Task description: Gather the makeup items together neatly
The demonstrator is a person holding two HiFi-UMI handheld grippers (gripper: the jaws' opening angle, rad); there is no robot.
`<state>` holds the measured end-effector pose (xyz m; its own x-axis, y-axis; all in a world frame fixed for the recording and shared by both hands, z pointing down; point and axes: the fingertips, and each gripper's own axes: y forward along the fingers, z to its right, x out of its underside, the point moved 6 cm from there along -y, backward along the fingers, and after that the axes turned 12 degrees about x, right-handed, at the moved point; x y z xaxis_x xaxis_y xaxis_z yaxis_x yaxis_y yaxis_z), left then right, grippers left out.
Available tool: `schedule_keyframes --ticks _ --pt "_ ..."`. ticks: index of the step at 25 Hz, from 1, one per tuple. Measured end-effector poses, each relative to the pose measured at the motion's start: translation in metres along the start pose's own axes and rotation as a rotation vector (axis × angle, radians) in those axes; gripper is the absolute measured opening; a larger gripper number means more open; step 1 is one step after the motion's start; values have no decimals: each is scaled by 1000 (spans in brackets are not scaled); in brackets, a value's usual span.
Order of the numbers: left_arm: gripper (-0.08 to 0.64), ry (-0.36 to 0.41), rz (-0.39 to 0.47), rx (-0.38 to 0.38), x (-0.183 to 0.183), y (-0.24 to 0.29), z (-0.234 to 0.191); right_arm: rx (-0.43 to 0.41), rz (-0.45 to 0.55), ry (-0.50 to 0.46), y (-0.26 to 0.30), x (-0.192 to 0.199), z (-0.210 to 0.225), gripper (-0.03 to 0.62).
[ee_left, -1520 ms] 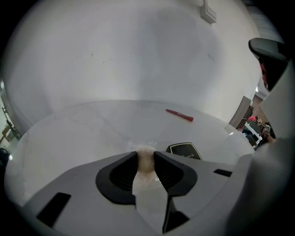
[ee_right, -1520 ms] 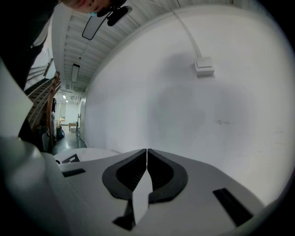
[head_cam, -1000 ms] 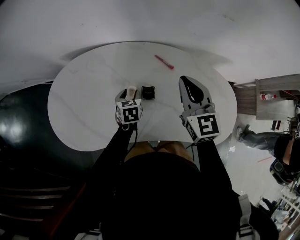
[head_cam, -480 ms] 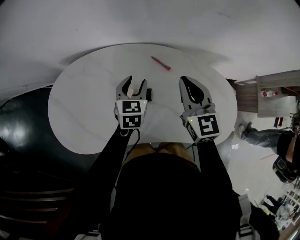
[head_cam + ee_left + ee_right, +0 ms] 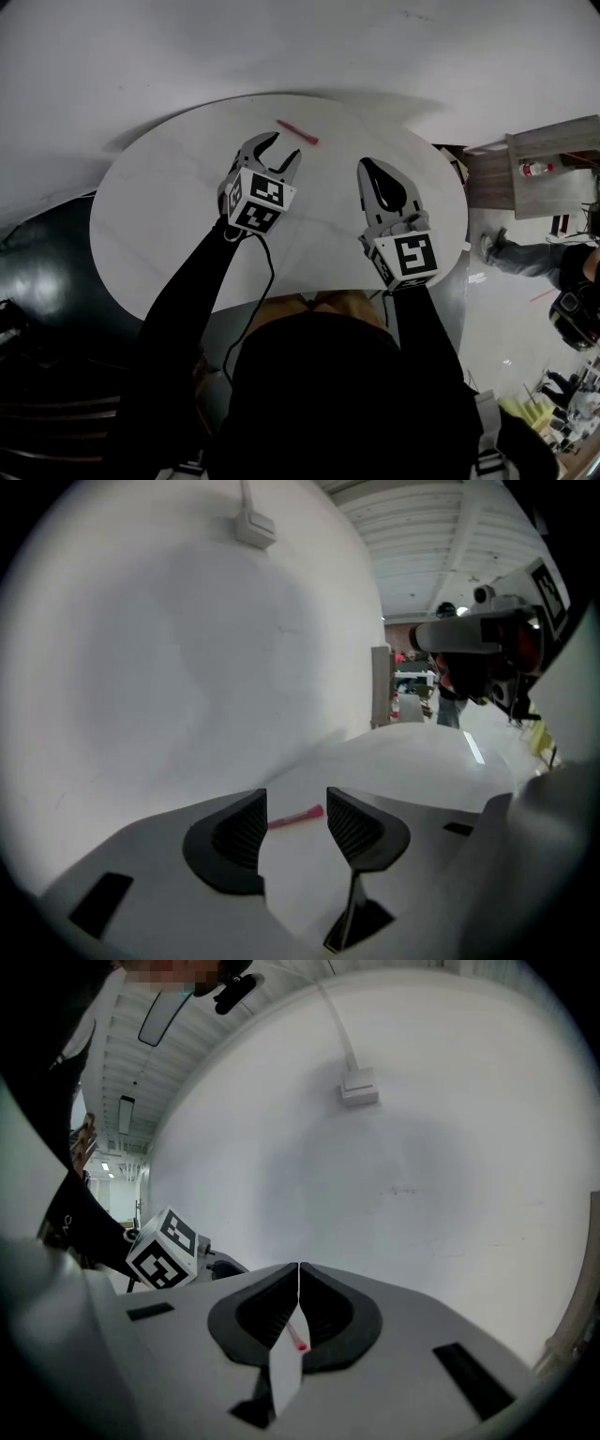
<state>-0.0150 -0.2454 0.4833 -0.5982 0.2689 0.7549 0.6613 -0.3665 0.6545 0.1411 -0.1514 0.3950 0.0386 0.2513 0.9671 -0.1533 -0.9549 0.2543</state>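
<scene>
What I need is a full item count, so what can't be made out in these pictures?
Pink stick: too small in the head view to identify; in the left gripper view, one end hides behind a pad.
Table under the left gripper: covered by it in the head view.
Table's near edge: behind the person's head.

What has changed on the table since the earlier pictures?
The left gripper moved forward toward the pink stick, jaws open and empty; the beige item and black case beside it earlier are now out of sight. The right gripper, shut, and the stick stayed put.
</scene>
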Motion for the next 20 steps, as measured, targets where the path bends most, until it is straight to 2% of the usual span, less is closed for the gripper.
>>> schedule_keyframes --ticks 5,9,13,16,20 --pt "215 243 -130 142 -3 37 -5 31 -18 27 1 13 17 26" --pt "215 500 -264 277 8 65 0 57 -39 36 -1 27 31 26" --pt "215 682 -379 380 20 90 -2 81 -59 47 -1 37 44 28" --pt "215 776 -478 426 31 105 -13 100 -71 55 -3 41 53 28" --pt "215 811 -567 530 36 117 -25 129 -91 67 -7 48 65 28"
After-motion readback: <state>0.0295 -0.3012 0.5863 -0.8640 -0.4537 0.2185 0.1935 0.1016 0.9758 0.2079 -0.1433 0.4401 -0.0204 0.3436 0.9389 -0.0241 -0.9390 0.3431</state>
